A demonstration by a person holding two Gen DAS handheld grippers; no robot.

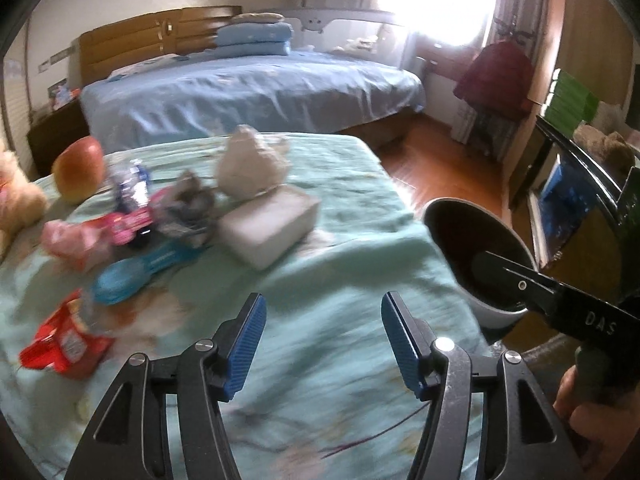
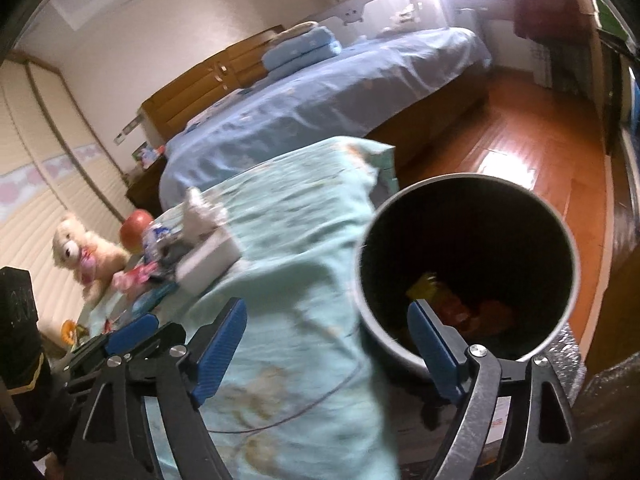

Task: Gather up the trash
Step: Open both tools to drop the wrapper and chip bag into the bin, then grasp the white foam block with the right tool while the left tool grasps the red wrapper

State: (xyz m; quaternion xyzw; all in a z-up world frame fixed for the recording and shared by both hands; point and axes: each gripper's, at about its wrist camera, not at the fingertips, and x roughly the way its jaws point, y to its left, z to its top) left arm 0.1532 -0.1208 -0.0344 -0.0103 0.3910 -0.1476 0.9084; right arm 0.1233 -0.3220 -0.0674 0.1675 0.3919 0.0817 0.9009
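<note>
A round bin (image 2: pixel 374 330) with a dark inside stands beside the green-covered table (image 2: pixel 304 240); yellow and red wrappers (image 2: pixel 452 304) lie at its bottom. My right gripper (image 2: pixel 326 312) hangs open and empty, its right finger over the bin's mouth. My left gripper (image 1: pixel 323 304) is open and empty above the green cover (image 1: pixel 360 216). Ahead of it to the left lie a red wrapper (image 1: pixel 68 344), a pink wrapper (image 1: pixel 92 232), a crushed bottle (image 1: pixel 130 184) and a grey crumpled wrapper (image 1: pixel 188 208). A finger (image 1: pixel 516 280) of the right gripper reaches over the bin (image 1: pixel 500 312).
A white tissue box (image 1: pixel 272 224) with crumpled tissue (image 1: pixel 252 164) sits mid-table, with an apple (image 1: pixel 78 170), a blue object (image 1: pixel 132 276) and a plush bear (image 2: pixel 80 252) to its left. A blue bed (image 1: pixel 248 92) lies behind, wooden floor (image 2: pixel 520 152) to the right.
</note>
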